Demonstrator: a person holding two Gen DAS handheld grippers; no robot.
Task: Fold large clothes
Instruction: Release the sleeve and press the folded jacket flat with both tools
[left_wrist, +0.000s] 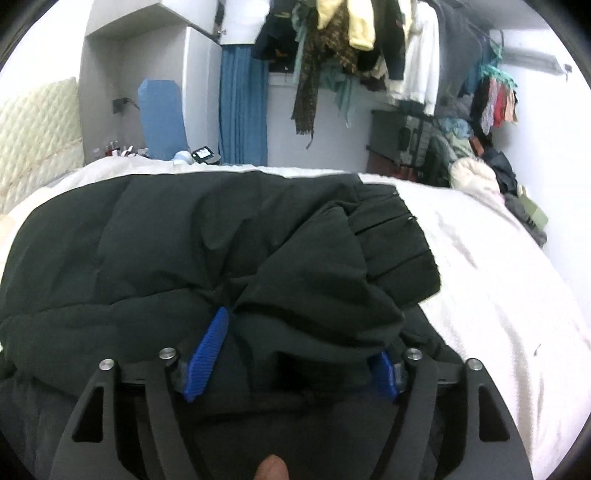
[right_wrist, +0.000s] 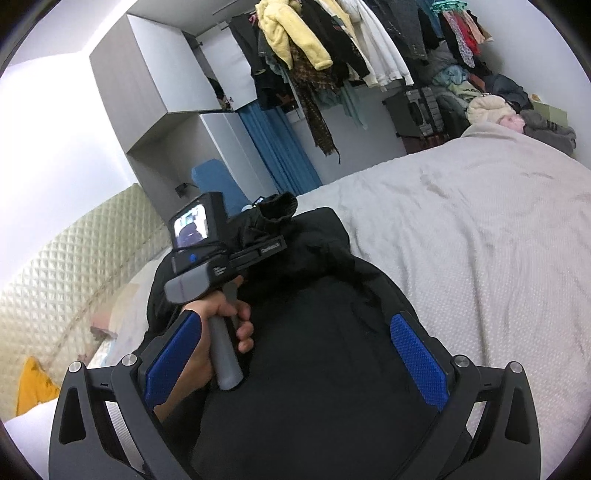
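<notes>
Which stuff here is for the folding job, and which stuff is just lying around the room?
For the folding:
- black jacket
- left gripper, pinching a bunch of the jacket
- right gripper, open above the jacket
- white bed cover under it

Just around:
- clothes on the rail
- blue curtain
- padded headboard
- clothes pile

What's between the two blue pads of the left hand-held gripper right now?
A bunched fold of the black padded jacket sits between the left hand-held gripper pads, seen in the left wrist view.
</notes>
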